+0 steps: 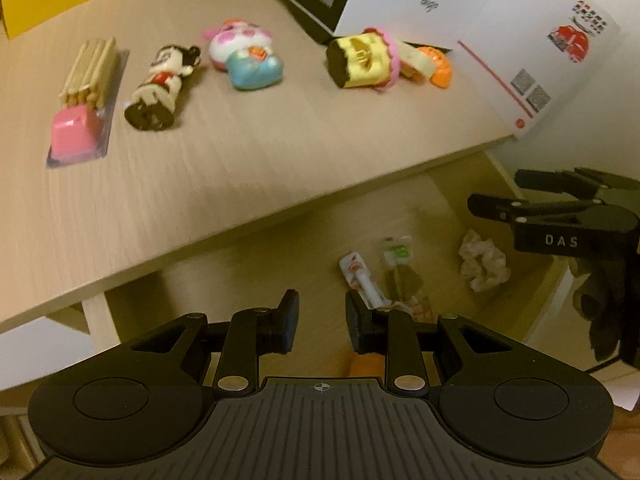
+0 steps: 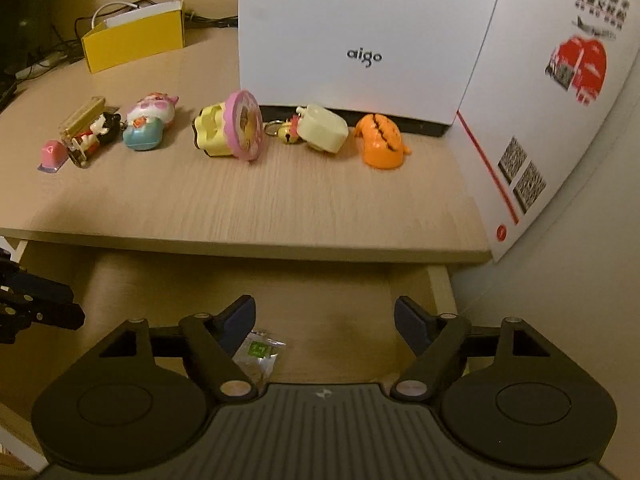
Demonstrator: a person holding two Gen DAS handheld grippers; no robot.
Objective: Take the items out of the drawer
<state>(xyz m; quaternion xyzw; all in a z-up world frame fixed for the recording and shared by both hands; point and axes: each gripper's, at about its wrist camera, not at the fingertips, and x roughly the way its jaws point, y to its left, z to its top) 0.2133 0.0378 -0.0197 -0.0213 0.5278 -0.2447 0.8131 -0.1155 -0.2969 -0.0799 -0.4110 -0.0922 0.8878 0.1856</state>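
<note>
Both grippers, left (image 1: 322,318) and right (image 2: 324,322), gape empty over the drawer (image 1: 280,248), three packets (image 1: 362,280) inside, seven toys (image 2: 228,130) on the worktop (image 2: 240,200).

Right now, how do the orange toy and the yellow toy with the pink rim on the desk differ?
The orange toy is one colour with dark stripes; the yellow toy with the pink rim is two-coloured. The orange one lies nearer the white box, low and flat; the yellow one is bulkier, tipped on its side. Both rest on the desk.
</note>
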